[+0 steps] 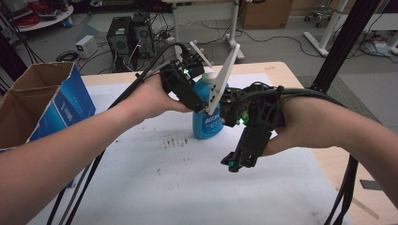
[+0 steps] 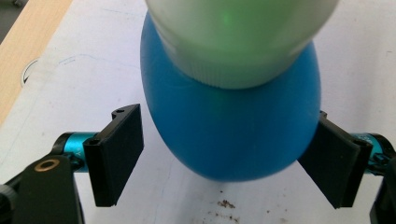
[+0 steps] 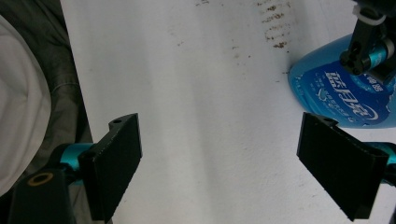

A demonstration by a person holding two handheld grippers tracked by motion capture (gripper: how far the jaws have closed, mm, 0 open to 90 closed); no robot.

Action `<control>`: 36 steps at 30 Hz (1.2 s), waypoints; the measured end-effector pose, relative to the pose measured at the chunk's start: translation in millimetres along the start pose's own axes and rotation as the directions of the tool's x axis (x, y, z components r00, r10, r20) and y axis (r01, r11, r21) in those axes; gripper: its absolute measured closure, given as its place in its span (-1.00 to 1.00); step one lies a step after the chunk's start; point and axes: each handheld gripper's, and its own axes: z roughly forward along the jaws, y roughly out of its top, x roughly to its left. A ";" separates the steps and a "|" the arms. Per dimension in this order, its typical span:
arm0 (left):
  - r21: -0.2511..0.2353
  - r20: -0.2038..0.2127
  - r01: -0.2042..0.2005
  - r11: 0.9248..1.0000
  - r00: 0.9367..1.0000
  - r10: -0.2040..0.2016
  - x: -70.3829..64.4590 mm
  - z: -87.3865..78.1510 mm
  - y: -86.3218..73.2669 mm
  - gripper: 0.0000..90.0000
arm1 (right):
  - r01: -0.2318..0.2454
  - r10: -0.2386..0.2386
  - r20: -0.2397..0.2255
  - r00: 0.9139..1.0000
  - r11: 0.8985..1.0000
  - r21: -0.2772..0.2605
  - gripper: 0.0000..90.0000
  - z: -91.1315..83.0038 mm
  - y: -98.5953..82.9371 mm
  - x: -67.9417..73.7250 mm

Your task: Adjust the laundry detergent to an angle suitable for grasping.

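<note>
A blue bottle [image 1: 206,123] with a white cap [image 1: 210,75] stands upright on the white sheet [image 1: 187,187] at the table's middle. My left gripper [image 1: 197,99] comes at it from above and the left. In the left gripper view I look down on the cap [image 2: 243,37] and blue body [image 2: 229,130]; my left gripper [image 2: 226,158] is open, its jaws standing on either side of the body. The right pad [image 2: 334,161] is at the bottle's side, while the left pad [image 2: 119,154] stands clear. My right gripper [image 1: 233,164] [image 3: 224,168] points down at the sheet beside the bottle [image 3: 341,93], open with nothing in it.
An open cardboard box [image 1: 42,103] with a blue side stands at the table's left edge. Brown specks [image 1: 173,140] mark the sheet left of the bottle. A black frame post [image 1: 342,42] rises at the right. Cables trail off the front edge.
</note>
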 end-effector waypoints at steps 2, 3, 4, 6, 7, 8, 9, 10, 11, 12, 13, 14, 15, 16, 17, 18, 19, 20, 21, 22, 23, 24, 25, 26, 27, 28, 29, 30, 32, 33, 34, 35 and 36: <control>-0.003 -0.005 0.010 1.000 1.000 -0.010 1.0 1.6 0.1 -0.58 | -0.002 0.002 0.001 1.000 1.000 0.003 -0.71 -0.2 -0.4 -0.2; -0.006 -0.007 0.012 1.000 1.000 -0.012 1.4 2.1 0.1 -0.58 | -0.002 0.002 0.001 1.000 1.000 0.000 -0.71 0.1 -0.6 -0.4; -0.006 -0.010 0.014 1.000 1.000 -0.014 1.7 2.7 0.2 -0.58 | -0.001 0.001 0.001 1.000 1.000 0.000 -0.71 0.1 -0.7 -0.5; -0.008 -0.014 0.017 1.000 1.000 -0.017 2.1 4.0 0.4 -0.58 | -0.003 0.003 0.000 1.000 1.000 0.000 -0.71 0.2 -0.8 -0.3; -0.009 -0.014 0.019 1.000 1.000 -0.019 2.3 4.4 0.4 -0.57 | -0.004 0.004 0.000 1.000 1.000 -0.001 -0.71 0.2 -0.8 -0.3; -0.010 -0.011 0.023 1.000 1.000 -0.023 2.9 5.4 0.4 -0.57 | -0.005 0.005 0.000 1.000 1.000 0.000 -0.71 0.2 -0.8 -0.3; -0.011 -0.012 0.028 1.000 1.000 -0.028 2.7 6.3 0.4 -0.57 | -0.004 0.004 0.001 1.000 1.000 0.001 -0.71 0.3 -0.9 -0.4; -0.008 -0.012 0.026 1.000 1.000 -0.026 2.7 6.8 0.6 -0.57 | -0.004 0.004 0.002 1.000 1.000 0.002 -0.71 0.3 -1.0 -0.4; -0.007 -0.012 0.027 1.000 1.000 -0.027 2.2 7.4 0.7 -0.57 | -0.005 0.005 0.002 1.000 1.000 0.002 -0.71 0.3 -1.1 -0.4; -0.006 -0.014 0.024 1.000 1.000 -0.024 1.8 7.9 0.9 -0.57 | -0.004 0.004 0.004 1.000 1.000 0.001 -0.71 0.2 -1.3 -0.4; -0.007 -0.011 0.023 1.000 1.000 -0.023 1.3 8.1 1.1 -0.57 | -0.004 0.004 0.003 1.000 1.000 0.002 -0.71 0.0 -1.4 -0.6; -0.011 -0.014 0.022 1.000 1.000 -0.022 0.9 8.0 1.4 -0.53 | -0.005 0.005 0.003 1.000 1.000 0.000 -0.71 0.1 -1.5 -0.3; -0.012 -0.015 0.025 1.000 1.000 -0.025 0.6 7.9 1.7 -0.51 | -0.004 0.004 0.003 1.000 1.000 -0.002 -0.71 0.3 -1.7 -0.3; -0.018 -0.020 0.025 1.000 0.999 -0.026 0.5 8.0 1.9 -0.51 | -0.004 0.004 0.003 1.000 1.000 -0.001 -0.71 0.3 -1.8 -0.4; -0.018 -0.025 0.025 1.000 0.999 -0.025 0.6 8.1 2.2 -0.51 | -0.006 0.006 0.002 1.000 1.000 0.001 -0.71 0.4 -2.0 -0.2; -0.018 -0.027 0.028 0.999 0.999 -0.029 0.4 8.3 2.2 -0.51 | -0.005 0.005 0.003 1.000 1.000 0.001 -0.71 0.4 -2.1 -0.2; -0.015 -0.025 0.026 1.000 0.999 -0.027 0.4 8.3 2.2 -0.49 | -0.007 0.007 0.002 1.000 1.000 0.001 -0.71 0.4 -2.1 -0.2; -0.018 -0.025 0.028 0.999 0.999 -0.029 0.0 9.0 2.2 -0.45 | -0.006 0.006 0.002 1.000 1.000 0.000 -0.71 0.4 -2.2 -0.2; -0.019 -0.023 0.029 0.999 0.999 -0.029 0.0 9.3 2.3 -0.44 | -0.004 0.004 0.004 1.000 1.000 -0.001 -0.71 0.4 -2.3 -0.3; -0.014 -0.026 0.027 1.000 0.999 -0.028 -0.1 9.5 2.4 -0.44 | -0.005 0.005 0.005 1.000 1.000 -0.001 -0.71 0.3 -2.3 -0.3; -0.013 -0.028 0.026 1.000 0.999 -0.026 -0.2 9.7 2.5 -0.43 | -0.006 0.006 0.004 1.000 1.000 0.000 -0.71 0.3 -2.4 -0.4; -0.016 -0.024 0.029 0.999 0.999 -0.030 -0.1 9.8 2.7 -0.40 | -0.006 0.006 0.004 1.000 1.000 -0.001 -0.71 0.5 -2.6 -0.5; -0.018 -0.025 0.032 0.999 0.999 -0.033 -0.3 10.1 2.7 -0.40 | -0.006 0.006 0.005 1.000 1.000 0.001 -0.71 0.5 -2.7 -0.4; -0.017 -0.027 0.034 0.999 0.999 -0.034 -0.1 10.0 2.8 -0.39 | -0.007 0.007 0.004 1.000 1.000 0.001 -0.71 0.5 -2.7 -0.4; -0.023 -0.022 0.038 0.999 0.999 -0.038 0.1 10.1 2.6 -0.36 | -0.006 0.006 0.004 1.000 1.000 0.000 -0.71 0.5 -2.8 -0.5; -0.025 -0.021 0.040 0.999 0.999 -0.040 0.2 10.3 2.8 -0.34 | -0.006 0.006 0.005 1.000 1.000 0.001 -0.71 0.4 -2.9 -0.5; -0.024 -0.022 0.042 0.999 0.999 -0.042 0.0 10.5 2.9 -0.34 | -0.009 0.009 0.004 1.000 1.000 0.000 -0.71 0.4 -2.9 -0.4; -0.025 -0.018 0.044 0.999 0.999 -0.044 -0.1 10.8 2.8 -0.34 | -0.009 0.009 0.005 1.000 1.000 0.000 -0.71 0.4 -2.9 -0.6; -0.026 -0.019 0.044 0.999 0.999 -0.044 -0.4 11.4 2.9 -0.30 | -0.008 0.008 0.005 1.000 1.000 0.000 -0.71 0.6 -2.9 -0.9; -0.024 -0.020 0.044 0.999 0.999 -0.044 -0.8 11.6 3.0 -0.30 | -0.008 0.008 0.005 1.000 1.000 0.001 -0.71 0.7 -2.8 -0.9; -0.024 -0.018 0.043 0.999 0.999 -0.043 -0.8 11.8 3.0 -0.30 | -0.007 0.007 0.005 1.000 1.000 0.001 -0.71 0.7 -2.9 -0.9; -0.027 -0.017 0.044 0.999 0.999 -0.045 -0.9 12.0 2.9 -0.28 | -0.008 0.008 0.004 1.000 1.000 0.000 -0.71 0.6 -2.9 -0.9; -0.027 -0.017 0.046 0.999 0.999 -0.047 -0.9 12.2 2.9 -0.28 | -0.009 0.009 0.005 1.000 1.000 0.001 -0.71 0.5 -3.0 -0.7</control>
